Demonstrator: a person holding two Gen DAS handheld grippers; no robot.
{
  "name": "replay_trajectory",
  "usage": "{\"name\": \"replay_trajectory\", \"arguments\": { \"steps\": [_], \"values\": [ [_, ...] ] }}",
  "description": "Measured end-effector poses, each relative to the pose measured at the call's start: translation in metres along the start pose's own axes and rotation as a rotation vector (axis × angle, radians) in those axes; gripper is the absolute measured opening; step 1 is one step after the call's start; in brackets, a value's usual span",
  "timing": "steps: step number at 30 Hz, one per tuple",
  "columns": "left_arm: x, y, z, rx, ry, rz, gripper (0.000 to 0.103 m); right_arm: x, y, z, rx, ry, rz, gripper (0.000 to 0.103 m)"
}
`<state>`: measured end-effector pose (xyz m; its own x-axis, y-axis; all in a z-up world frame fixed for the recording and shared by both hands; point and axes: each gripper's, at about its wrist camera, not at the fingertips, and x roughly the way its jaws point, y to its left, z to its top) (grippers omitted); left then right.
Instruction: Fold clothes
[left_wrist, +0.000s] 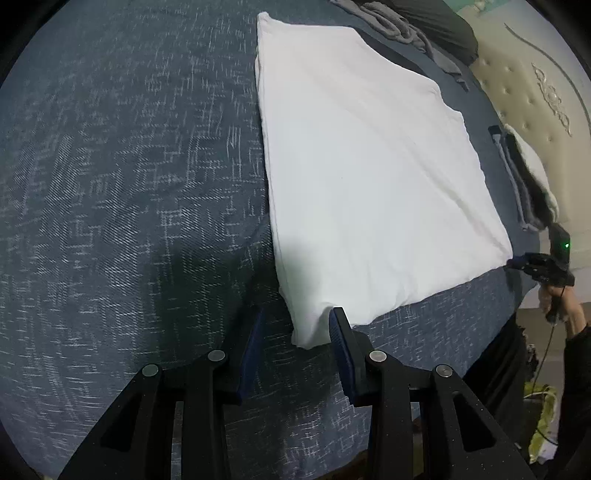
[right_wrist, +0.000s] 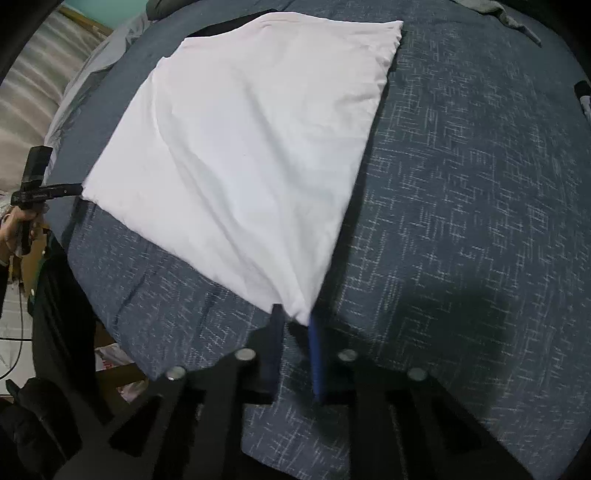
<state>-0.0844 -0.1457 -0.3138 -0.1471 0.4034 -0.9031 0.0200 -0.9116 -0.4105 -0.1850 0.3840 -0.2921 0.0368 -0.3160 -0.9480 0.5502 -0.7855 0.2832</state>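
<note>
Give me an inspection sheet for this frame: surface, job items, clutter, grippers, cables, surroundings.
Surface: bed with a dark blue patterned cover, mostly bare around the work.
Job's things: white garment lying flat in a folded rectangle, some creases.
Clutter: grey clothes heaped at the far edge; small stack of folded clothes near the headboard.
Grippers: left gripper has open jaws astride one near corner of the white garment; right gripper has jaws set close at the other near corner, grip blurred, cannot tell.
Cables: thin black cable hanging below the right gripper's handle.
Surroundings: cream tufted headboard; person's hand on the left handle.
</note>
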Motion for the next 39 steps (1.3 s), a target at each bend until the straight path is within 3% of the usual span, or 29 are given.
{"name": "replay_trajectory", "arguments": {
  "steps": [3,5,6,10,15,17,21,22,33,39],
  "values": [
    [0.006,0.000,-0.004,0.003,0.011,-0.012,0.037,-0.002,-0.002,0.001,-0.007,-0.001,-0.008,0.006],
    [0.008,-0.002,-0.002,0.016,0.022,-0.013,0.026,-0.007,-0.004,0.002,-0.010,-0.013,-0.013,0.006],
    [0.009,-0.004,0.001,0.024,0.029,-0.010,0.013,-0.010,-0.005,0.003,-0.010,-0.019,-0.018,0.005],
    [0.007,-0.026,0.005,0.065,0.020,0.013,0.005,-0.020,-0.008,0.010,-0.014,-0.051,-0.033,0.004],
    [-0.015,-0.033,0.007,0.113,-0.013,0.045,0.005,-0.026,-0.002,0.015,-0.028,-0.054,-0.044,0.004],
    [-0.022,-0.034,0.008,0.124,-0.022,0.051,0.005,-0.020,-0.004,0.002,-0.027,-0.043,-0.040,0.004],
    [-0.009,-0.039,0.005,0.140,0.025,0.067,0.005,-0.007,-0.005,-0.024,-0.024,-0.021,-0.032,0.004],
    [-0.006,-0.040,0.004,0.141,0.036,0.069,0.005,0.001,0.011,-0.024,-0.029,-0.011,-0.035,0.004],
    [-0.018,-0.029,0.007,0.074,0.030,0.063,0.008,0.013,0.013,-0.029,0.006,-0.031,-0.001,0.004],
    [-0.005,-0.038,0.005,0.096,0.059,0.048,0.014,0.019,0.020,-0.029,0.009,-0.029,0.003,0.005]
  ]
}}
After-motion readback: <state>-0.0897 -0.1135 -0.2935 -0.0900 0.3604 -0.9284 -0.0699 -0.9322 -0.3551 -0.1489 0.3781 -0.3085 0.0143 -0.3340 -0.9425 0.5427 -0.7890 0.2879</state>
